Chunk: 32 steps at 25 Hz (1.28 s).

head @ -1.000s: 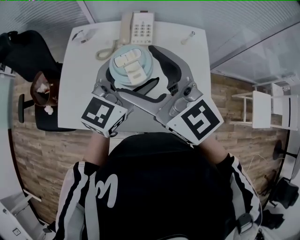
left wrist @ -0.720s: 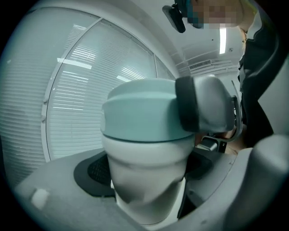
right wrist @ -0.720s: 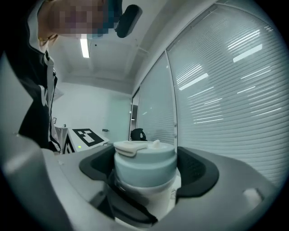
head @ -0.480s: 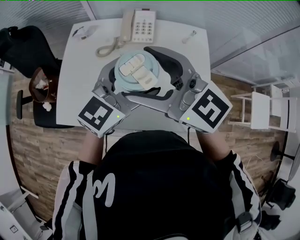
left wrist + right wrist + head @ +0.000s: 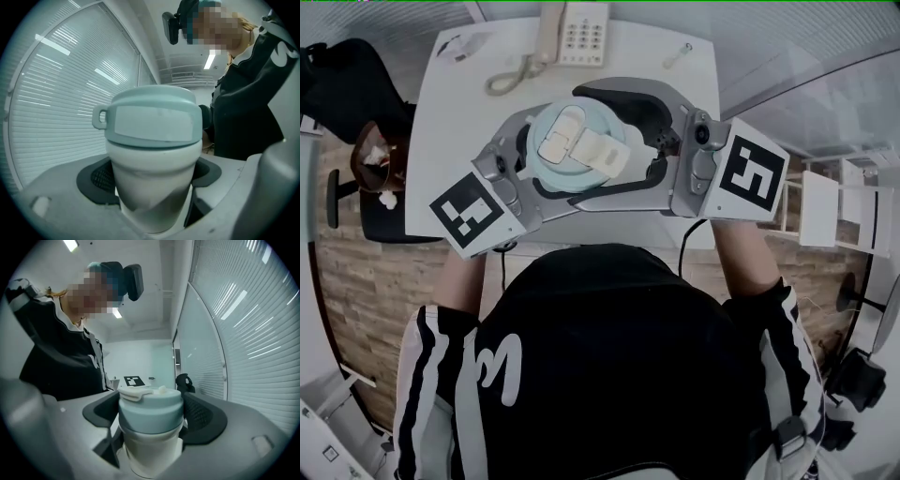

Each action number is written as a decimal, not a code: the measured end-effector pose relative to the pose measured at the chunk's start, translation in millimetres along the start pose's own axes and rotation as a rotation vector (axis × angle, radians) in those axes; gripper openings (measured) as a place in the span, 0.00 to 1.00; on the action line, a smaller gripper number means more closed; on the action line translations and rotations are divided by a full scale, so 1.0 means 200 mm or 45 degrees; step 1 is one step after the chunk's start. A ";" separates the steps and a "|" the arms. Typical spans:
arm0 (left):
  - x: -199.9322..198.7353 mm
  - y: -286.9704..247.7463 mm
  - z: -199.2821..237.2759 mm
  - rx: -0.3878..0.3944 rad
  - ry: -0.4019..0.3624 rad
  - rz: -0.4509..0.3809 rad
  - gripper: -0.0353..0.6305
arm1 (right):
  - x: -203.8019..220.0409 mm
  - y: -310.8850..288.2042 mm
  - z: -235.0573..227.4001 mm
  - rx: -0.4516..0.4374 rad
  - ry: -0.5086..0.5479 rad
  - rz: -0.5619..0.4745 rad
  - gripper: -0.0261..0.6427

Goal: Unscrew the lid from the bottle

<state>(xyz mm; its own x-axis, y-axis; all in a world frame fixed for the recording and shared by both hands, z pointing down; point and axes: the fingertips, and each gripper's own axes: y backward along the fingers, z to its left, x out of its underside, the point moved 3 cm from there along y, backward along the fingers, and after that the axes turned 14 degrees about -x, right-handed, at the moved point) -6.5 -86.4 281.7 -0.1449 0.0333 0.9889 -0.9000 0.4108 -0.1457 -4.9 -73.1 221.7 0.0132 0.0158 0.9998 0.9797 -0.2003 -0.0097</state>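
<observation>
The white plastic bottle (image 5: 152,187) stands upright on the person's side of the white corded desk telephone (image 5: 583,33), over the white worktop (image 5: 459,112). No view shows whether its base rests there. The left tool (image 5: 153,174) is clamped on the white body just under the pale teal screw lid (image 5: 577,150). The right tool (image 5: 151,417), spread wide, presses its dark pads on that lid from either side.

The twist looks best done with the left tool as a fixed anchor while the right turns level about the bottle's upright axis. The pads should bear on the lid's round wall, not on the cream flip cap or the small side loop. A moderate squeeze seems wiser, since too hard a pinch could bind the thread. If the wrist runs out of turn, it makes sense to loosen, swing back and grip again.

No brand or label shows on the bottle. The tools' cubes carry only black-and-white square markers (image 5: 473,211), and the telephone's keys are too small to read.
</observation>
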 end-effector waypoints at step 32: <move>0.00 0.04 0.11 0.015 0.125 -0.075 0.71 | -0.09 0.11 -0.06 0.237 -0.004 -0.185 0.67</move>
<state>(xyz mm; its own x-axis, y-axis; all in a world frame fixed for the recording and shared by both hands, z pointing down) -22.2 -102.4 279.0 -0.0513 0.0988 0.9938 -0.9105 0.4043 -0.0872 14.5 -88.9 202.8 -0.1300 0.0346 0.9909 0.9914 -0.0120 0.1305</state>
